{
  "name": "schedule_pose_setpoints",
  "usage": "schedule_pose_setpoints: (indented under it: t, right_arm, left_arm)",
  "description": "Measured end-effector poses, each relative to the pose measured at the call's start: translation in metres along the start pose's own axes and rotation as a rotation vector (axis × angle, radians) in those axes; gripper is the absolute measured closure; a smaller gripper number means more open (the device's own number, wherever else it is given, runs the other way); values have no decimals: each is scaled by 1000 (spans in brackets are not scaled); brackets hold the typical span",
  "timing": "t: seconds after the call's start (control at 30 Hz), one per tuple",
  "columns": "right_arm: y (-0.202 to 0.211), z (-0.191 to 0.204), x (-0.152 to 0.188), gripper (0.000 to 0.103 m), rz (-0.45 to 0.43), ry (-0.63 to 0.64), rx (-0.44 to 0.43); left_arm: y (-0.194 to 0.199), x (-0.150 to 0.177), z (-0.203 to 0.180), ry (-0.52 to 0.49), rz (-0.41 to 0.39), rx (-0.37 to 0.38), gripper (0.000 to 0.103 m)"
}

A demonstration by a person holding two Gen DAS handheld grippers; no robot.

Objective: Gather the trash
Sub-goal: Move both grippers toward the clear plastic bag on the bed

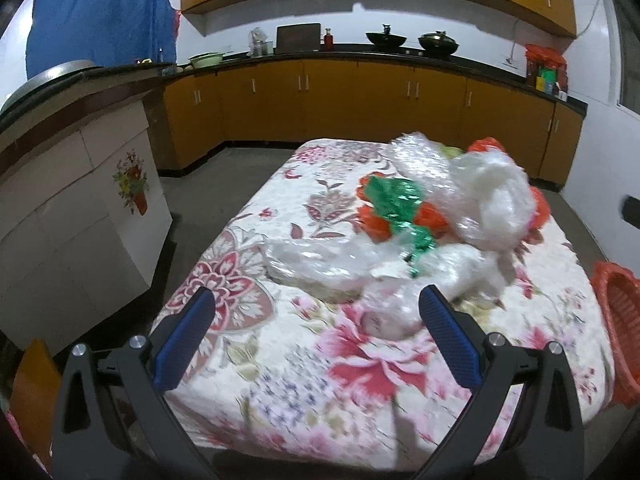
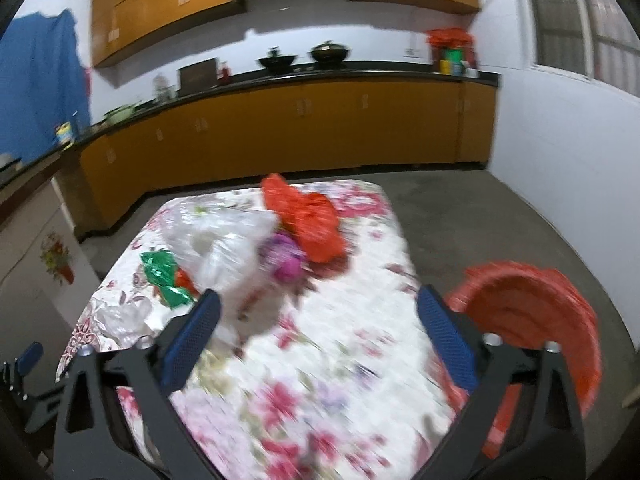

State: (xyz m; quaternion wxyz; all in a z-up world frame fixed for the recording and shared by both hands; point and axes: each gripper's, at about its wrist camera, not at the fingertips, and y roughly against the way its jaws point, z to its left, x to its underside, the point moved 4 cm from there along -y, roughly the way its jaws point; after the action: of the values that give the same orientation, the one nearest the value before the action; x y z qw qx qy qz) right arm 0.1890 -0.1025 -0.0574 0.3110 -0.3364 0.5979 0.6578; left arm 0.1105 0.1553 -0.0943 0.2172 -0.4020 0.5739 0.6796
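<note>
A heap of trash lies on the floral-cloth table [image 1: 360,380]: clear plastic bags [image 1: 480,196], a green foil wrapper [image 1: 394,194] and orange plastic [image 1: 430,214]. My left gripper [image 1: 316,312] is open just short of the nearest clear bag [image 1: 320,258], with nothing between its fingers. In the right wrist view the same table [image 2: 340,360] shows clear bags [image 2: 224,240], the green wrapper [image 2: 162,270], a pink ball-like item [image 2: 286,260] and an orange bag [image 2: 312,226]. My right gripper [image 2: 318,312] is open over the cloth, holding nothing. The view is blurred.
A red plastic basket [image 2: 532,320] stands at the table's right side, also in the left wrist view as a red basket [image 1: 620,320]. Orange kitchen cabinets [image 1: 360,92] line the back wall. A tiled white counter [image 1: 72,200] stands to the left. Grey floor surrounds the table.
</note>
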Motion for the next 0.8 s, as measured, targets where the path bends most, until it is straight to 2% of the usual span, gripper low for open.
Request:
schedule_pose_setpoints:
  t: [0.07,0.23,0.47,0.57,0.63,0.67,0.73,0.8]
  right_arm:
    - [-18,15,-8,22,12,21,-36]
    - [-60,47,-27,22,17,64,-81]
    - [-104,57,-26,25,90,83,-86]
    - [-117,57,-22,38,124,102,-82]
    - [-123,59,-18,56,149,103,-99]
    - [-124,59,-16,61,157,102,-114]
    - [-123,60,-12,81,159,106,-133]
    - [-119,59,-10,89,151,105,-149]
  left_arm:
    - [-10,-3,6,10,3,-2,4]
    - [-34,-9,18,32,23,12,4]
    - [-59,-12,27,39,45,7,7]
    - [-65,-12,28,38,50,12,10]
    - [-67,-12,29,35,52,18,12]
    - [-68,-12,29,33,53,22,14]
    - [-70,-11,29,32,55,29,17]
    - [-72,-11,28,31,60,36,19]
